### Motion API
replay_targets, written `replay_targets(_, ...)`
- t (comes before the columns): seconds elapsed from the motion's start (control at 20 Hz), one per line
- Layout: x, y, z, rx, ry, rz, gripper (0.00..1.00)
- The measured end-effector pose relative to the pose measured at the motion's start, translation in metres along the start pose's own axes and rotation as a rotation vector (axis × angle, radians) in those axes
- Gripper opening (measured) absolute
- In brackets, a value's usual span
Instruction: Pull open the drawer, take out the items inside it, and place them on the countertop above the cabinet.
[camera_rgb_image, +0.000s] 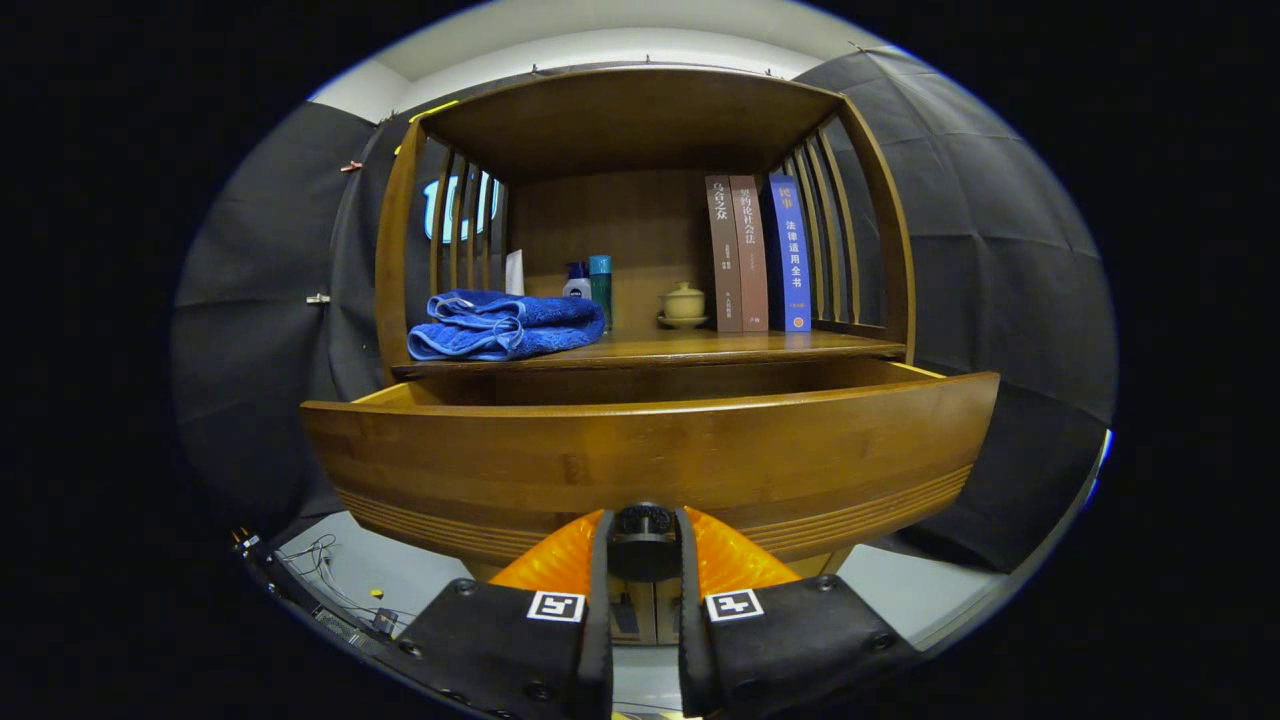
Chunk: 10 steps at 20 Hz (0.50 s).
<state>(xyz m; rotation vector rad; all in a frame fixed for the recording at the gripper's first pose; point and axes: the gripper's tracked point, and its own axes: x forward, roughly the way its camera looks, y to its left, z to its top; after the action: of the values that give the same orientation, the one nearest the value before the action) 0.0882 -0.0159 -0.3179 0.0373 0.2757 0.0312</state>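
Note:
The wooden cabinet's drawer (650, 450) is pulled out toward me, and its wide front panel hides whatever lies inside. Low on that panel sits a dark round knob (645, 518), right between my fingers. My gripper (645, 545) is shut on the knob, one finger pressing each side. Above the drawer runs the countertop (720, 347), a wooden shelf under a roofed frame with slatted sides.
A folded blue towel (505, 325) lies at the countertop's left front. Behind it stand two small bottles (598, 285), with a lidded cup (683, 303) on a saucer and three upright books (755, 255) to the right. Cables (320, 565) lie on the pale table (900, 590) below.

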Motion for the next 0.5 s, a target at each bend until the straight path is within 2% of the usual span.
replay_targets(0.5, -0.036, -0.001, -0.015, -0.01, 0.02, 0.002, 0.3)
